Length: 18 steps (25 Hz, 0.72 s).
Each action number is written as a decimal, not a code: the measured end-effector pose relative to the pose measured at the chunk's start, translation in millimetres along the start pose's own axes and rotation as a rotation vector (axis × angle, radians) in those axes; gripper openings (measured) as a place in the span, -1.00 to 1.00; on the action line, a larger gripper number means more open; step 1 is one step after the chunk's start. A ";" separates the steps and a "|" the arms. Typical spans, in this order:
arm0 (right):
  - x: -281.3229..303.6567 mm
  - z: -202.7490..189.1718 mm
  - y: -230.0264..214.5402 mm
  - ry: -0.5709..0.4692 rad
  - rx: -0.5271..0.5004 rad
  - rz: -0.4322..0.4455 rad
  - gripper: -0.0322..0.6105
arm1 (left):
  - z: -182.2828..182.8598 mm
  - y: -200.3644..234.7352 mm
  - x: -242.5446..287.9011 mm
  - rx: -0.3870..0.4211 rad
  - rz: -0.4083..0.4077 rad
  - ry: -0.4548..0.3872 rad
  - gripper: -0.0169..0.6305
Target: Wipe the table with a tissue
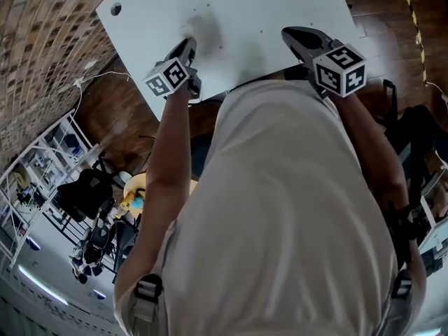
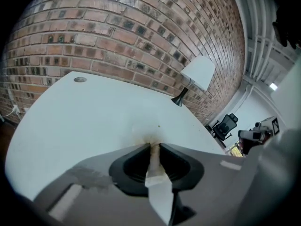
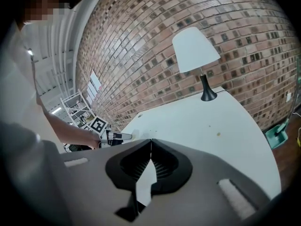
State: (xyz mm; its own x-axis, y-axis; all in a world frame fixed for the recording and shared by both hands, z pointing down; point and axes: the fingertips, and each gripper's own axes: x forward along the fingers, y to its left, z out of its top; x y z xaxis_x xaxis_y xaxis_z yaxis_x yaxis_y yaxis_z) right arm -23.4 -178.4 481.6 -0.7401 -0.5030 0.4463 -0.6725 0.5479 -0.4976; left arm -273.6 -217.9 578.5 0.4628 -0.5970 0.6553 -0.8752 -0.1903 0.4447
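Note:
The white table [image 1: 245, 12] lies in front of the person. Over its near left part my left gripper [image 1: 189, 46] is shut on a strip of white tissue [image 2: 157, 182]. In the left gripper view the jaws [image 2: 155, 146] pinch the tissue, whose tip looks brownish, and its loose end trails back between the fingers. My right gripper [image 1: 288, 33] hovers over the table's near right part, its jaws [image 3: 151, 140] shut with nothing between them. The left gripper [image 3: 117, 136] also shows in the right gripper view, low over the table [image 3: 197, 121].
A white-shaded lamp [image 3: 195, 48] on a black base stands at the table's far corner by the brick wall [image 2: 117, 27]. A round cable hole [image 1: 115, 9] sits near the left corner. Small specks [image 3: 218, 134] dot the tabletop. A metal rack [image 1: 42, 166] stands at the left.

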 end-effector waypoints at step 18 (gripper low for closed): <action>-30.1 0.7 -40.1 -0.054 0.098 -0.090 -0.87 | 50.2 24.2 58.1 0.169 0.196 0.057 -0.73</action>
State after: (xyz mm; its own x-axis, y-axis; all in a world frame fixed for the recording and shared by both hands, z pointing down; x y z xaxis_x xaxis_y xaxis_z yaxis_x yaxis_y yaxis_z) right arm 25.9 -185.7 487.6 -0.6735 -0.5838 0.4535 -0.7306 0.4325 -0.5283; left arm -274.9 -296.3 596.7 0.2856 -0.5912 0.7543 -0.9577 -0.2060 0.2011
